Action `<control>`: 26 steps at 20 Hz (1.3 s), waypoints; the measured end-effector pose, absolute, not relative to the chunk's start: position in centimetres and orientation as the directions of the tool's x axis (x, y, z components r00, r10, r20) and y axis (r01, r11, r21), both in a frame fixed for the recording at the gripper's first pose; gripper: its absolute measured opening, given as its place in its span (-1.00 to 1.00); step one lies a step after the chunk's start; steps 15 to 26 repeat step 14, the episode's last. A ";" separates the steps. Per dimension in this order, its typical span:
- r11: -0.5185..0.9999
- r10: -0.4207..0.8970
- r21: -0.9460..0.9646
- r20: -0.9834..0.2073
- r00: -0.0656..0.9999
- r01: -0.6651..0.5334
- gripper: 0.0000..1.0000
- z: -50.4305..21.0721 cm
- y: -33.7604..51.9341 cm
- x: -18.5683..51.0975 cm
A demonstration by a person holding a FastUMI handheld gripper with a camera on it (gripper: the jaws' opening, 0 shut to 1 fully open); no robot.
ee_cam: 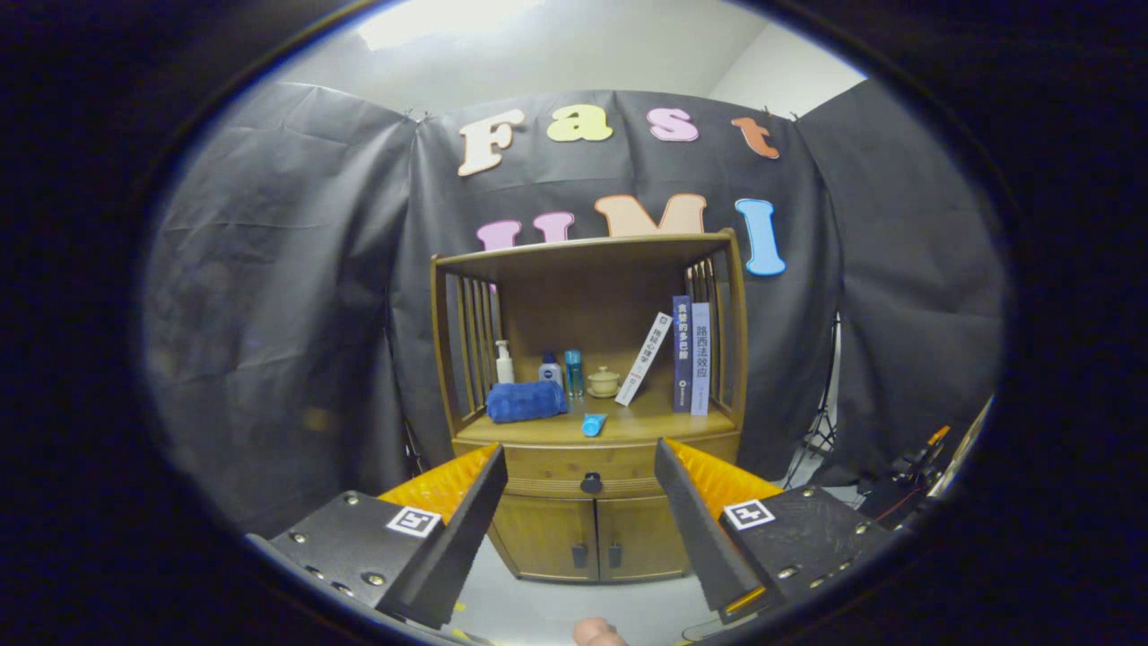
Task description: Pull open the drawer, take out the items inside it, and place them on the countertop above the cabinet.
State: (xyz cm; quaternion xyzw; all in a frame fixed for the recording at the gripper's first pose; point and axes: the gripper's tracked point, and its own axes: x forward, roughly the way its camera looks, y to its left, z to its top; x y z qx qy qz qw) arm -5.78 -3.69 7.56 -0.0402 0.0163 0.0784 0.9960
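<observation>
A wooden cabinet [592,538] stands ahead against the black cloth wall. Its drawer [538,462] is closed, with a dark round knob [591,483] in the middle. The countertop [628,423] above the drawer carries a folded blue towel [526,401] and a small blue tube [593,423] near its front edge. My gripper [581,502] is open and holds nothing. It hangs some way back from the cabinet. The knob lies beyond the fingers, in line with the gap between them.
At the back of the countertop stand a white pump bottle [504,362], two small bottles [561,371], a lidded cup [604,381], a leaning book [644,359] and two upright books [691,354]. Two lower doors [587,538] are closed. A tripod and cables [888,475] stand at the right.
</observation>
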 end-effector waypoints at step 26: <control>0.981 0.161 -0.094 -0.067 0.985 -0.167 0.97 6.2 -5.2 -5.3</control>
